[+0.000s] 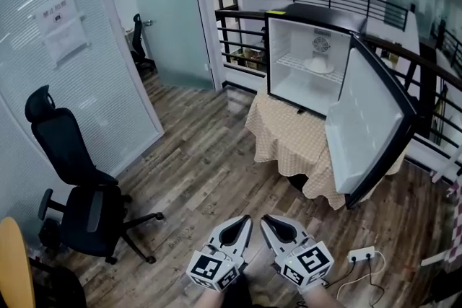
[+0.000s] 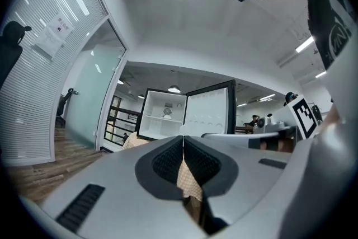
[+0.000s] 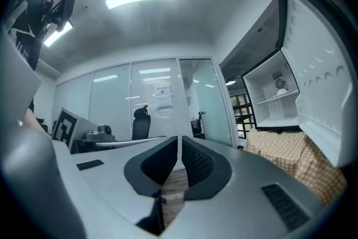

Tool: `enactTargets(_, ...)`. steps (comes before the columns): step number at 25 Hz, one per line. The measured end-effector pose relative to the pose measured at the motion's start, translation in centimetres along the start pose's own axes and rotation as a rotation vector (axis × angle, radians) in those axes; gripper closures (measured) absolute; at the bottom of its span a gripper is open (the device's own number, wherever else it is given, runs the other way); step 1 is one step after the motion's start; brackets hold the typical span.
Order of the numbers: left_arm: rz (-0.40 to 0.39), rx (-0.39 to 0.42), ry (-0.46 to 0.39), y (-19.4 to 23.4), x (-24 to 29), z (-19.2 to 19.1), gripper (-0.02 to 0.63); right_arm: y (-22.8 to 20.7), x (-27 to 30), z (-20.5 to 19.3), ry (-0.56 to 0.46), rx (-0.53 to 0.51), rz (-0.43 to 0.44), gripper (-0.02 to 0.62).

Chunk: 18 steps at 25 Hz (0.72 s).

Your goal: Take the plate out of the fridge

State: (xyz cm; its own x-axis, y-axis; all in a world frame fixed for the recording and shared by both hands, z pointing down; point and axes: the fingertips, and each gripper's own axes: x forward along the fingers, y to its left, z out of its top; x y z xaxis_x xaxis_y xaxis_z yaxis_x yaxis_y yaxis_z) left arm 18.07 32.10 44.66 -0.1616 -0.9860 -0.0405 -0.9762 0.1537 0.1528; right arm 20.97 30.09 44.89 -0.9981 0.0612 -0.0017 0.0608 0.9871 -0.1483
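Inside the fridge (image 1: 289, 40), on its wire shelf, the white plate (image 1: 318, 66) sits toward the back, well apart from both grippers. The left gripper (image 1: 244, 221) and right gripper (image 1: 267, 221) hang low in front of the fridge, each with jaws pressed together and nothing between them. Reaching in like that would likely just shove the plate rearward, and an approach along the fridge's right side risks knocking the open door (image 1: 368, 133).

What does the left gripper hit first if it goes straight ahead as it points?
Nothing near: only floor ahead of the left gripper. Farther on its line runs to the tablecloth or the open fridge above it; depth is too unclear to say which.
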Motion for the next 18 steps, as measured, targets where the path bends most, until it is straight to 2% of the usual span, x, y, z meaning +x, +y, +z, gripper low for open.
enactTargets(7, -0.029, -0.016, 0.003, 4.0, 4.5, 0.1, 0.595, -4.8, 3.2, 0.3, 0.003, 0.003, -0.061, 0.549)
enactTargets(18, -0.141, -0.041, 0.038, 12.3, 13.3, 1.2, 0.595, -11.8, 12.9, 2.1, 0.017, 0.019, -0.15, 0.549)
